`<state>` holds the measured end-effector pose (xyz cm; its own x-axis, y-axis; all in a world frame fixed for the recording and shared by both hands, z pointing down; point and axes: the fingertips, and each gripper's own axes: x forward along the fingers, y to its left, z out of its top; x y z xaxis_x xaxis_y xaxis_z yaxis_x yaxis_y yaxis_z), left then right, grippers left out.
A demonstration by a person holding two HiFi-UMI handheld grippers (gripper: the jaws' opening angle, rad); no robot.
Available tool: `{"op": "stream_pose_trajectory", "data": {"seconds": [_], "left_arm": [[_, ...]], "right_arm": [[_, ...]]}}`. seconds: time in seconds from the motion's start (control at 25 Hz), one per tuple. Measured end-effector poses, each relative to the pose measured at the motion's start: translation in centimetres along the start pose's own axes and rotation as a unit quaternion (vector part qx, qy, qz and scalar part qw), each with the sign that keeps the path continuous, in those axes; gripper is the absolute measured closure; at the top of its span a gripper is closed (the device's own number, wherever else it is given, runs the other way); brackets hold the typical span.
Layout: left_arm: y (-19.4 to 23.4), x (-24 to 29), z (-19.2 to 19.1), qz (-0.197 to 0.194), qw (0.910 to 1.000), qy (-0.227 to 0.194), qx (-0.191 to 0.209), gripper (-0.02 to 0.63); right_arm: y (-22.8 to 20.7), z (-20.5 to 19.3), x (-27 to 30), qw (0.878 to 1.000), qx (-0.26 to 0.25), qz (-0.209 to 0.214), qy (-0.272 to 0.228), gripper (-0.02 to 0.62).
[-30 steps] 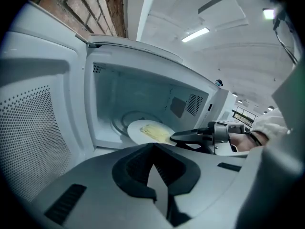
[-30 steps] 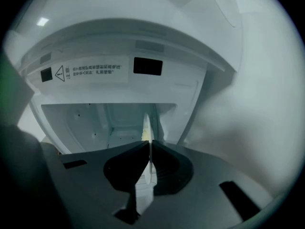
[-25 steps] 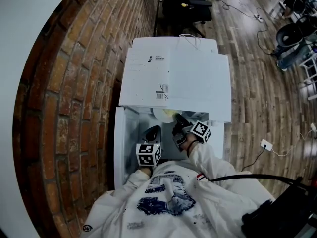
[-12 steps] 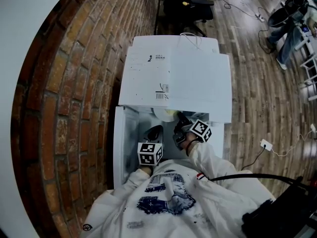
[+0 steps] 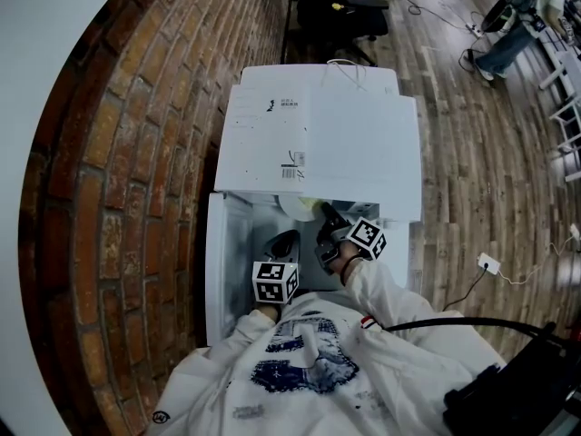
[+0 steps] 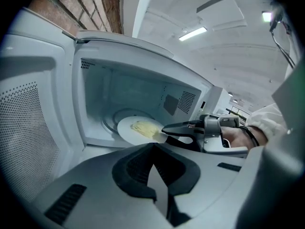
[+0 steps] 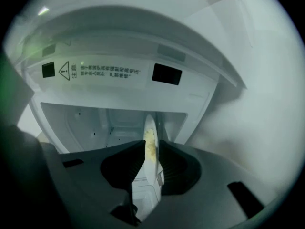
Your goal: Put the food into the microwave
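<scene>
The food (image 6: 143, 127), a pale yellow heap, lies on a white plate (image 6: 129, 131) that sits inside the open microwave (image 5: 318, 125), low over the glass turntable (image 6: 113, 119). Whether the plate touches the turntable cannot be told from these views. Your right gripper (image 6: 165, 131) pinches the plate's near rim: in the right gripper view the plate stands edge-on between the two jaws, with a little of the food showing in the gap. In the head view that gripper reaches under the microwave's front edge, and only a slice of the plate and food shows there.

Your left gripper (image 6: 153, 148) has its jaws pressed together with nothing between them. It hangs just outside the cavity, left of the right one, pointing in toward the plate and apart from it.

The microwave door (image 6: 28, 128) stands swung out on the left, its perforated panel facing the left gripper view. A warning label (image 7: 100, 71) runs along the frame above the opening.

Your white sleeves (image 5: 381, 298) fill the bottom of the head view. A brick wall (image 5: 136, 153) runs just left of the microwave, wood floor (image 5: 472, 153) lies to its right, and a black office chair (image 5: 340, 12) stands beyond it.
</scene>
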<state>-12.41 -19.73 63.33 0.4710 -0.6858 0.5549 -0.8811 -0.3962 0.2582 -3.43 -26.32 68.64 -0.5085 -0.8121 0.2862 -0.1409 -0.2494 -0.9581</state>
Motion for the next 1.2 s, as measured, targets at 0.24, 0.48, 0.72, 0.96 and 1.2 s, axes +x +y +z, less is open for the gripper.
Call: {"op": "stream_pose_trajectory", "data": {"seconds": [0.24,0.48,0.72,0.96,1.2], "left_arm": [[-0.3,-0.3,-0.3,0.003,1.0,-0.002,-0.003,0.598],[-0.3,-0.5,-0.6,0.012,0.9999,-0.001,-0.006,0.598],[0.0,-0.6,-1.0,0.025,0.9996,-0.001,-0.012,0.598],[0.1,-0.8,-1.8,0.032,0.9993,0.004,-0.02,0.598],[0.0,-1.0,-1.7,0.034,0.9993,0.002,-0.015,0.598]], "right_arm": [[-0.1,-0.6,-0.6,1.0,-0.001,0.002,0.01,0.518],[-0.3,-0.9,-1.4,1.0,0.0,0.002,0.016,0.518],[-0.7,-1.9,-2.1,1.0,0.001,-0.001,0.031,0.518],[-0.9,-3.7,-2.5,0.998,0.0,0.002,0.058,0.52],[-0.9,-5.4,-2.3,0.996,0.01,0.013,0.089,0.558]]}}
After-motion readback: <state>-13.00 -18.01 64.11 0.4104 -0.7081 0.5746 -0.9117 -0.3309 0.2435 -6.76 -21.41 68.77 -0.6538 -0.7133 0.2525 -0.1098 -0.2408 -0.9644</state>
